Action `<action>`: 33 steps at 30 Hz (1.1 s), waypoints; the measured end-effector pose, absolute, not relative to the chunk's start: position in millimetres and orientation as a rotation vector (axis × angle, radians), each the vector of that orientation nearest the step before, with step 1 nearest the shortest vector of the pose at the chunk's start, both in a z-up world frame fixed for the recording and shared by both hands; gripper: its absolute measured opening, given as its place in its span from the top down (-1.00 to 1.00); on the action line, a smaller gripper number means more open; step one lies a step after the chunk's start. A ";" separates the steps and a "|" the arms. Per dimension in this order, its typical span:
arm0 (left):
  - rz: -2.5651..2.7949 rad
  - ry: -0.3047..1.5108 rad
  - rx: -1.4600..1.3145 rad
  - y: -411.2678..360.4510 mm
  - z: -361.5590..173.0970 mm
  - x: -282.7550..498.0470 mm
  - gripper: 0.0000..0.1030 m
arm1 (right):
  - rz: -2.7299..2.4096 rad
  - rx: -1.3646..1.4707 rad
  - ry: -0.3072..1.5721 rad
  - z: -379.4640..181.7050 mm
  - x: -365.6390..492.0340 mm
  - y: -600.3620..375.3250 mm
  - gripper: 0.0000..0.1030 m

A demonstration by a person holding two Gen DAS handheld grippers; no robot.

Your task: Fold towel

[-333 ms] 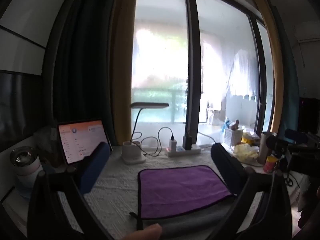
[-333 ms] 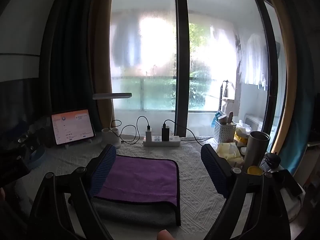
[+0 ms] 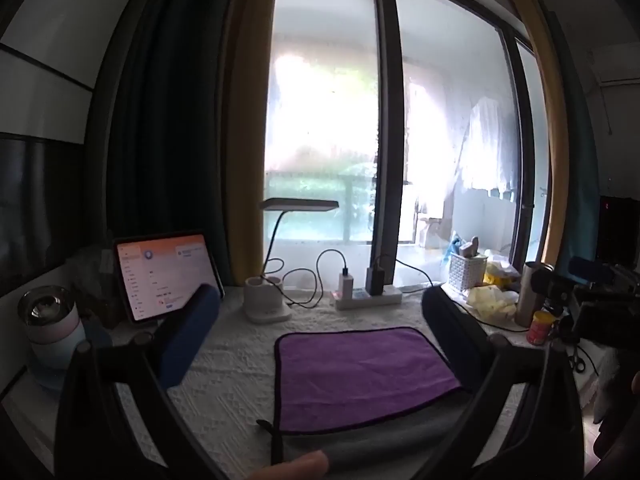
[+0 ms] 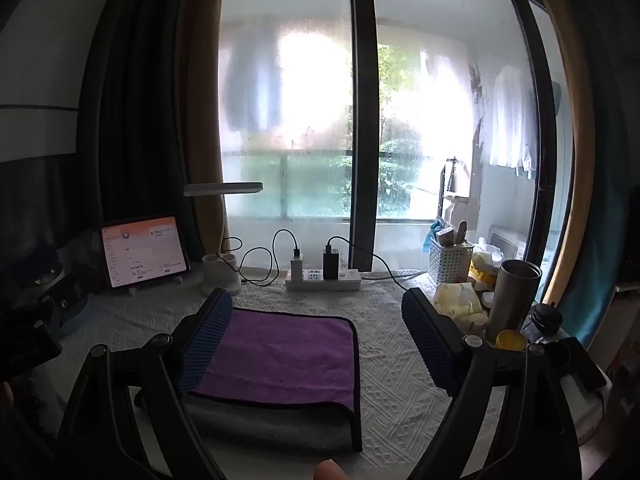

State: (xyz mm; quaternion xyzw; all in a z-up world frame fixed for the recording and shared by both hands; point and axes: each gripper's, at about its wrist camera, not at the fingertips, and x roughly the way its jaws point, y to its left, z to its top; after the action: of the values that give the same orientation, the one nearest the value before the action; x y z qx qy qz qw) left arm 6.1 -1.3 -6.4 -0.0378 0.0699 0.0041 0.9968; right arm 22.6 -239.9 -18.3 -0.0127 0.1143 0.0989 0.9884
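- The towel (image 3: 360,372) lies flat mid-worktop (image 3: 224,384), its purple layer folded over grey.
- The left hand-held gripper (image 3: 320,332) and the right hand-held gripper (image 4: 316,332) hover wide open, empty.
- Likely soft, light, limp: pinch near corners at the bound hem.

You won't find anything you can read here. The tablet (image 3: 166,276) propped at the far left shows an orange-topped screen with rows of writing, but its letters are too small and blurred to make out in either view. The small yellow jar (image 3: 541,327) at the far right carries a red label, equally unreadable.
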 end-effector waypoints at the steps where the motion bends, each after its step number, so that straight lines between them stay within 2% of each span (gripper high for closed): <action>1: 0.007 0.142 -0.078 -0.9 -6.8 7.3 -0.98 | 0.199 -0.024 0.229 -17.8 23.0 -240.9 -0.73; 33: -0.024 0.137 -0.062 -4.3 -9.2 0.6 -0.98 | 0.185 -0.014 0.229 -25.1 27.2 -247.0 -0.73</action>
State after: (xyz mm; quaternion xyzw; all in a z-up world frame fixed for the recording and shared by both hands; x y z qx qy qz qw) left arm 0.6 -4.3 -9.2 -0.0310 0.0682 -0.0118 0.9971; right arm 27.2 -247.0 -25.1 -0.0069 0.1141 0.0922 0.9892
